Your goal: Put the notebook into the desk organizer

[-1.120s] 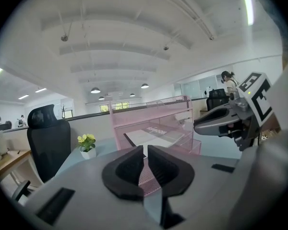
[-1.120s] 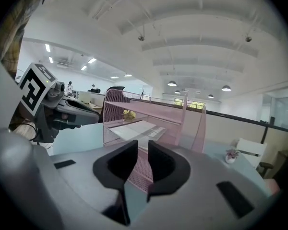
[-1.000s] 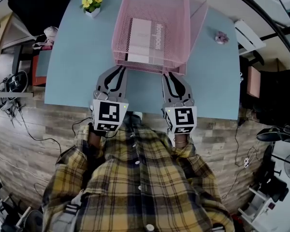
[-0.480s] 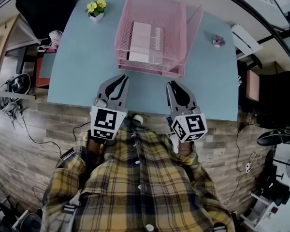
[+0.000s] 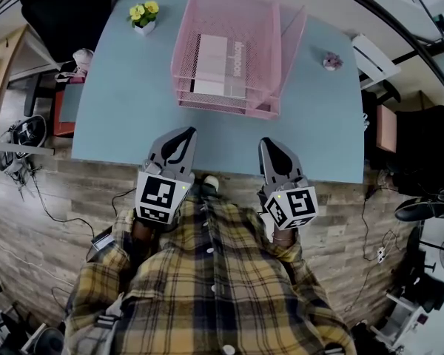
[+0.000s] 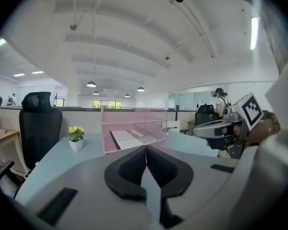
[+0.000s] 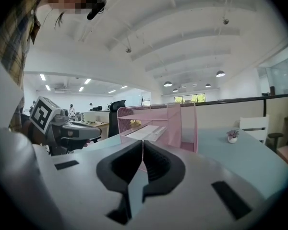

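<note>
**Notebook sits in the pink mesh tray**

The flat white notebook (image 5: 220,65) lies inside the pink wire-mesh desk organizer (image 5: 270,111) on the smooth blue tabletop (image 5: 118,102). My left gripper (image 5: 185,133) and right gripper (image 5: 268,144) hover at its near edge, jaws pressed together, empty.

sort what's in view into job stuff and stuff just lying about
Job:
- notebook, already in the pink organizer
- left hand-held gripper and right hand-held gripper, both shut and empty, at the desk edge

Lying about:
- yellow flowers
- small plant
- black chair
</note>
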`<state>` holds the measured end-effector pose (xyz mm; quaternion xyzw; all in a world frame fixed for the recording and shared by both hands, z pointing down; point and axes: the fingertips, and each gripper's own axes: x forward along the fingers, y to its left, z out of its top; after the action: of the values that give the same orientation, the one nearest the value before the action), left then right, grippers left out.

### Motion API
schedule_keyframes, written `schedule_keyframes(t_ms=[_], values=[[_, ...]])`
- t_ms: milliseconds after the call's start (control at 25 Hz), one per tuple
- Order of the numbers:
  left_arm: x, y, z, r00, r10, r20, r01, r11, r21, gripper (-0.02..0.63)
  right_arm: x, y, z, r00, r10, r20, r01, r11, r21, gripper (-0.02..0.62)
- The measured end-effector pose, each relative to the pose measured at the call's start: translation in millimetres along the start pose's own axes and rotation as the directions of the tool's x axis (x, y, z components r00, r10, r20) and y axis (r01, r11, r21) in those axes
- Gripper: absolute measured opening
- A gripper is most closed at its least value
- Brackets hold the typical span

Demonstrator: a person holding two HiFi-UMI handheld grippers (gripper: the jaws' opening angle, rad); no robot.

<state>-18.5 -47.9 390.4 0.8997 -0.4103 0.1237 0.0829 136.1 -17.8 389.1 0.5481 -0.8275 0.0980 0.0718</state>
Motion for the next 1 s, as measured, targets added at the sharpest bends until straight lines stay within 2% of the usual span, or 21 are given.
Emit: schedule_keyframes(t_ms=[360,520,1000], values=[[6,-6,-12,0.999,-0.045,-0.026,0.044,0.998,-0.047,-0.009,-6,-5,-14,1.000,0.027,-0.013,-0.026,0.998,0.065,0.003],[11,-12,-17,0.996,-0.073,-0.050,0.071,0.997,-0.044,-0.009,-5,-9,-19,1.000,0.026,-0.016,-0.025,0.996,0.086,0.002],[26,-8,-19,0.994,-0.082,-0.070,0.078,0.995,-0.065,-0.010,7,-21,-15,0.999,0.021,-0.041,-0.018,0.998,0.062,0.002]])
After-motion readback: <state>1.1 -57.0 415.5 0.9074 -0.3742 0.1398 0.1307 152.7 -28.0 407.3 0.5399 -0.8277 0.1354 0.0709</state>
